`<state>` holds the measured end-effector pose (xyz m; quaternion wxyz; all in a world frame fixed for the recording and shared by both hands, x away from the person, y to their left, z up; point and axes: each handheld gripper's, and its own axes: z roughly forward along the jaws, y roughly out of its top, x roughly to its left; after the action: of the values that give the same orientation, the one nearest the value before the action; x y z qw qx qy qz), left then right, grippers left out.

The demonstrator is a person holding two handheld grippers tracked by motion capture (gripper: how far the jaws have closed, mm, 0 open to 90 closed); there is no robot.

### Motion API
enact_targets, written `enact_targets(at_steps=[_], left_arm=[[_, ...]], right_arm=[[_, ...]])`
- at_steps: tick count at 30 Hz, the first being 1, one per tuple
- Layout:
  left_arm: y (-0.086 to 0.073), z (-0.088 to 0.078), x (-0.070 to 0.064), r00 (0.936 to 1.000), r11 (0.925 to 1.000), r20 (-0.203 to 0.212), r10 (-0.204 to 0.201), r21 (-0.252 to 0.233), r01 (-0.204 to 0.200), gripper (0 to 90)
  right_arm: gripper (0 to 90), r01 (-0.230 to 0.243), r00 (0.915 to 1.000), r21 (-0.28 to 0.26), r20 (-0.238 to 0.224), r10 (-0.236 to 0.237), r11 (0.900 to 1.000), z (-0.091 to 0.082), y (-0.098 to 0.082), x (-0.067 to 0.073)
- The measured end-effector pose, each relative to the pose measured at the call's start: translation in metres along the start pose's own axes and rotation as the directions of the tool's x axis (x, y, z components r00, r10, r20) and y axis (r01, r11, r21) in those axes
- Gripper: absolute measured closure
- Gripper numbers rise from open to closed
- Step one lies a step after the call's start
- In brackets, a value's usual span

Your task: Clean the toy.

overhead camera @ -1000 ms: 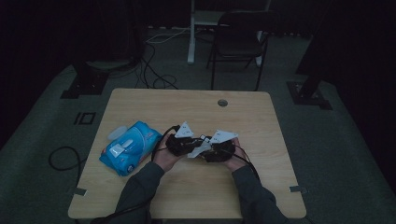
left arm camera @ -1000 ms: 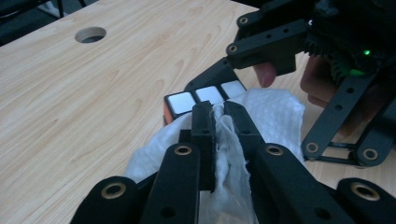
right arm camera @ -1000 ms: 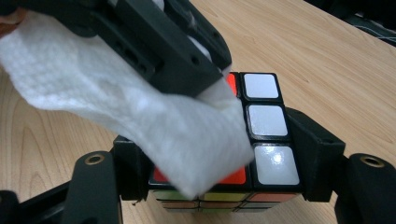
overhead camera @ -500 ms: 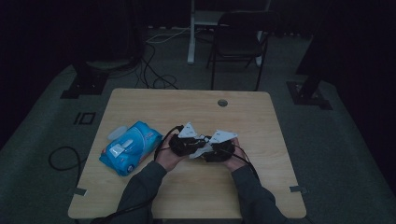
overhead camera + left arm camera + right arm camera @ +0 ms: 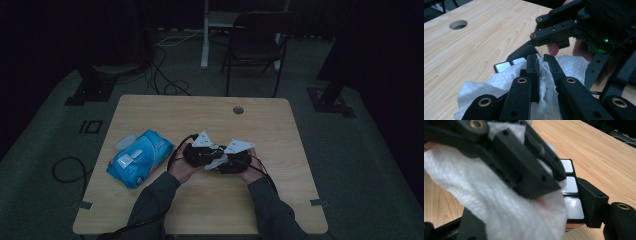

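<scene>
Dim room, pale wooden desk (image 5: 160, 115). Left tool (image 5: 541, 72) pinches a white wipe (image 5: 574, 66) narrow between its jaws, pressing it onto the puzzle cube (image 5: 571, 187), which the right tool (image 5: 235, 161) clamps steady mid-desk, likely for cleaning. Blue wipes pack (image 5: 140, 157) waits leftward.

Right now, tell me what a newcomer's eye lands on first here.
First, the two grippers meeting at the table's near middle: the left gripper pinches a white wipe against a white-faced puzzle cube clamped in the right gripper. Next, the bright blue wipes pack to their left.
</scene>
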<state>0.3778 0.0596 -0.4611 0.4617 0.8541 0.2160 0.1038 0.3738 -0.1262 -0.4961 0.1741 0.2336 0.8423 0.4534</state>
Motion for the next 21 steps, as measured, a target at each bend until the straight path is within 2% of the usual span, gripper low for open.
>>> enact_targets(at_steps=[8,12,21], left_arm=[[-0.001,-0.010,0.013,0.9972,0.9988,-0.065,-0.039,-0.031,0.037,84.8],[-0.003,-0.012,0.018,0.9931,0.9977,-0.101,-0.059,-0.039,0.055,84.8],[-0.008,-0.010,0.026,0.9871,0.9954,-0.132,-0.090,-0.044,0.085,84.8]], right_arm=[[34.2,-0.013,0.9999,-0.009,-0.002,0.013,1.000,-0.002,-0.001,-0.001],[34.3,-0.019,0.9998,-0.018,-0.002,0.019,1.000,-0.005,-0.001,-0.001],[34.2,-0.010,0.9999,-0.020,-0.013,0.010,1.000,-0.005,0.000,0.002]])
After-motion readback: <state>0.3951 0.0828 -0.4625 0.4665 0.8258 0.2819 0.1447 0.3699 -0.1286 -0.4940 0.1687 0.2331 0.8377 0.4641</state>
